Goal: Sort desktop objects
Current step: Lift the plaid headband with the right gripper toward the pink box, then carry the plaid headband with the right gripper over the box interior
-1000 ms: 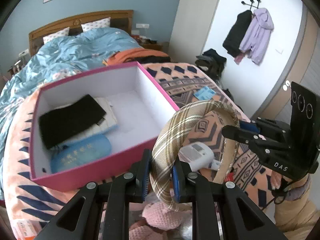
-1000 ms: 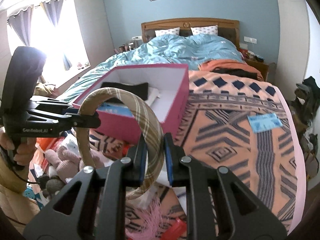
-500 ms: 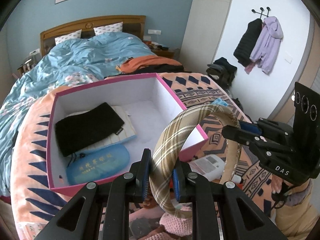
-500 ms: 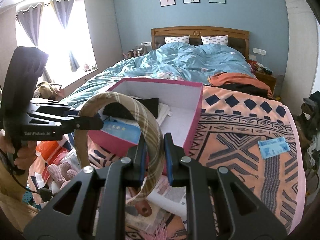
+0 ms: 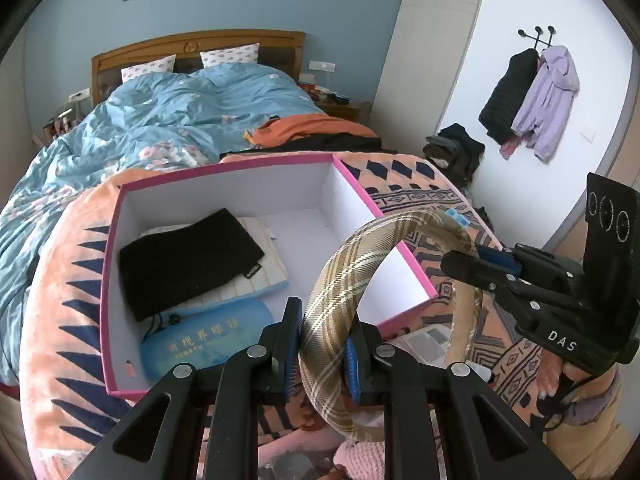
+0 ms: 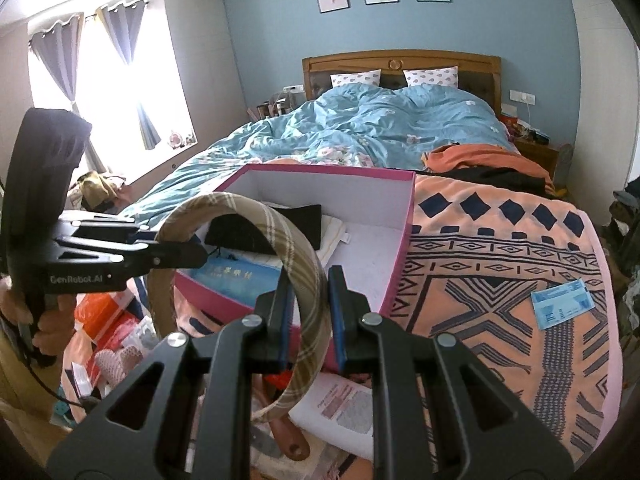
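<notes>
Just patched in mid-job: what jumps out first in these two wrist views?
A plaid headband, pinched at each end by the left claw and the right claw, arches in front of everything. Just behind it an open pink box sits on the patterned blanket, holding a black cloth and a blue glasses case.

Legible markings: "DAS" in white stood on the right gripper body; "GenRobot.AI" stood on the left gripper body. Gold characters on the blue pouch were unreadable.
</notes>
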`<state>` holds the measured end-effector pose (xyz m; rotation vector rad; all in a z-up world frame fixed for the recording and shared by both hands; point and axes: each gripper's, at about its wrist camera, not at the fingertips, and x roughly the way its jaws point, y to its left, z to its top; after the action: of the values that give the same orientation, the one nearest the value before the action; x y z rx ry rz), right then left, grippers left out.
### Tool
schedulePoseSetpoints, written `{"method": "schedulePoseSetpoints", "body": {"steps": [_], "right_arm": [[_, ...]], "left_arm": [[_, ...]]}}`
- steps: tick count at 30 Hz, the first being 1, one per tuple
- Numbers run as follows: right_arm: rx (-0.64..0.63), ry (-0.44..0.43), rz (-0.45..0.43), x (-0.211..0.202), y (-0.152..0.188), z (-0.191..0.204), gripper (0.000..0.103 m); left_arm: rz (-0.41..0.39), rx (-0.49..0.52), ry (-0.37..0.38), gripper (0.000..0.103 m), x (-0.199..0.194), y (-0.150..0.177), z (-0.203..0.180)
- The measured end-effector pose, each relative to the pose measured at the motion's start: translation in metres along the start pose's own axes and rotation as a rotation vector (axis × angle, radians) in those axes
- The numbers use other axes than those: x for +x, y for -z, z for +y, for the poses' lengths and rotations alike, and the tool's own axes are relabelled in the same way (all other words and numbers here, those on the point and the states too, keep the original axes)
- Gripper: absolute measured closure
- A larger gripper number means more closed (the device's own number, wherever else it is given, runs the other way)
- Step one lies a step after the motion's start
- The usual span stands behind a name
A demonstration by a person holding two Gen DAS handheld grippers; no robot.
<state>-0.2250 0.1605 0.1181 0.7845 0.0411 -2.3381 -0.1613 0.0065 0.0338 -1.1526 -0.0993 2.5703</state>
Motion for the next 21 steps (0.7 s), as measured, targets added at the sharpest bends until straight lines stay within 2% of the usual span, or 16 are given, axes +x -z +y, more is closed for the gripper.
{"method": "schedulePoseSetpoints", "body": {"steps": [4,7,9,12,16,18,20,21], "right_arm": [[0.026,0.002,0.002,0.009,-0.003,-0.004,0.085],[0.052,0.006,0.011,0.019,-0.003,-0.008,0.085],[0.074,0.012,0.02,0.025,-0.002,-0.012,0.085],[0.106,0.015,0.033,0.032,0.0,-0.019,0.085],[0.153,0.006,0.041,0.04,0.0,-0.027,0.085],[0.145,0.013,0.044,0.041,-0.001,-0.024,0.085],[0.134,0.014,0.043,0.043,-0.003,-0.02,0.085],[0.131,0.015,0.044,0.043,-0.003,-0.018,0.085]], "left_arm": [[0.016,-0.019,0.002,0.083,0.008,-0.002,0.007],[0.033,-0.052,-0.003,0.075,0.016,0.001,0.016],[0.052,-0.085,0.003,0.062,0.021,0.006,0.024],[0.066,-0.092,0.015,0.057,0.024,0.013,0.028],[0.07,-0.075,0.02,0.058,0.025,0.022,0.026],[0.073,-0.069,0.024,0.073,0.026,0.022,0.025],[0.083,-0.076,0.028,0.081,0.027,0.022,0.024],[0.077,-0.076,0.019,0.081,0.026,0.021,0.024]]}}
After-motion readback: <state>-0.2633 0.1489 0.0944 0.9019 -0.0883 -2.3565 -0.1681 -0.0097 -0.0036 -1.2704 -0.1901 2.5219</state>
